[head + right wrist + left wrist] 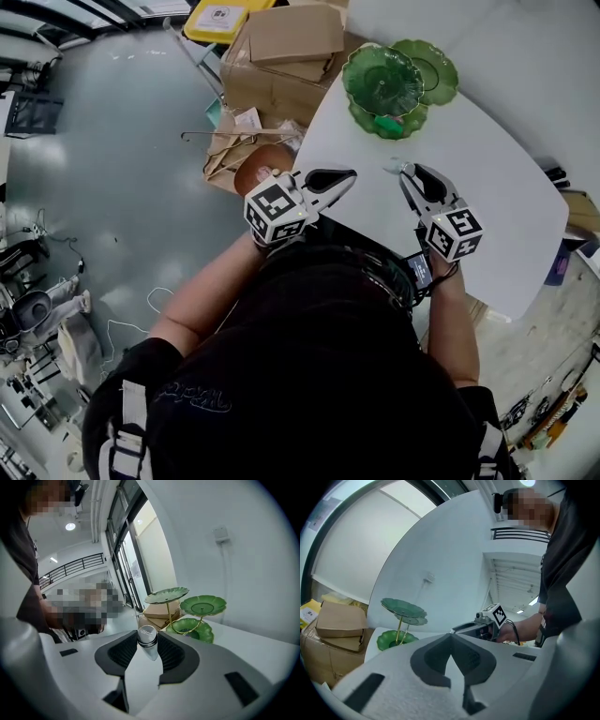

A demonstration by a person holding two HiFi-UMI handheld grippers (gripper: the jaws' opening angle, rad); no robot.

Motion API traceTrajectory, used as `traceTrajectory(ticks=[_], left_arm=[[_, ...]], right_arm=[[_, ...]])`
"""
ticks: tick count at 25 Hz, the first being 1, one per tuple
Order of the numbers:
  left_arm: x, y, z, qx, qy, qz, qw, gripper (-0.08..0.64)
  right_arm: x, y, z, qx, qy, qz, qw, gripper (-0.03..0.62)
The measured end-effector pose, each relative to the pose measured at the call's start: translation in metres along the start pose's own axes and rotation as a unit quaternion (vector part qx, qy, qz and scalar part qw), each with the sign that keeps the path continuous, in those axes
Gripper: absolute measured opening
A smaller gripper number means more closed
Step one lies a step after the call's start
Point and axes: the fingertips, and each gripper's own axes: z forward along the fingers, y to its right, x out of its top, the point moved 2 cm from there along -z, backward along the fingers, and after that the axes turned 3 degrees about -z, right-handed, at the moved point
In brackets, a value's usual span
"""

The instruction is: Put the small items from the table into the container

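- Head view: left tool (345, 176) and right tool (405, 172) hover above the white worktop (497, 178), near the green tiered stand (394, 80).
- Left gripper view: jaws together, nothing between them.
- Right gripper view: jaws clamped on a small silver-capped item (147, 638), with the stand beyond it.

Cardboard boxes (281, 56) stacked on grey floor (122, 187), top flaps loose; yellow object with white label (220, 19) just behind them; thin hanger (220, 136) beside boxes; white cable (155, 305) looping on floor; wall socket (220, 534), cord hanging below; balcony railing (70, 569) beyond tall windows
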Motion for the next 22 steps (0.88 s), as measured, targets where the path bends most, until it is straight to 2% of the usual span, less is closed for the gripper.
traceTrajectory(ticks=[8,15,22], left_arm=[[-0.008,-0.041,0.040,0.020,-0.021,-0.020,0.9994,0.004],[-0.016,-0.056,0.066,0.032,-0.032,-0.040,0.9982,0.005],[-0.030,-0.065,0.069,0.050,-0.039,-0.064,0.9959,0.005]], right_arm=[[-0.005,0.056,0.046,0.006,-0.023,-0.001,1.000,0.143],[-0.031,0.106,0.089,-0.003,-0.041,0.015,0.999,0.143],[-0.052,0.119,0.118,0.007,-0.063,0.025,0.998,0.143]])
